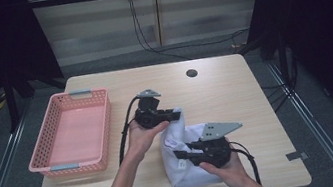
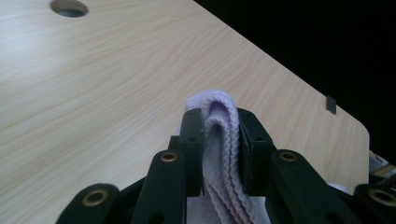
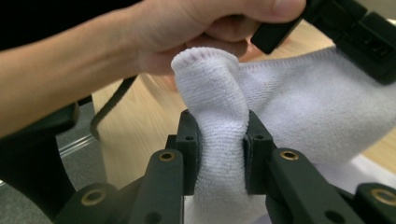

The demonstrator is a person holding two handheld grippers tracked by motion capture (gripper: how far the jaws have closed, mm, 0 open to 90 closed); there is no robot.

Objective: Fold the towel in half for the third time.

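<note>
Spreading across most of the high view, the pale wooden table (image 1: 235, 92) lies bare on its far and right sides, with a pink basket (image 1: 72, 133) standing at its left edge. A white knitted cloth (image 1: 182, 139) sits bunched near the front edge, right of centre. The left gripper (image 1: 174, 114) is clamped on a folded hem at the cloth's far corner, and the right gripper (image 1: 180, 153) pinches a thick fold at its near side.

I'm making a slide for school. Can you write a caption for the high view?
Two hand-held grippers, left gripper and right gripper, pinch a white towel on a wooden table beside a pink basket.
</note>
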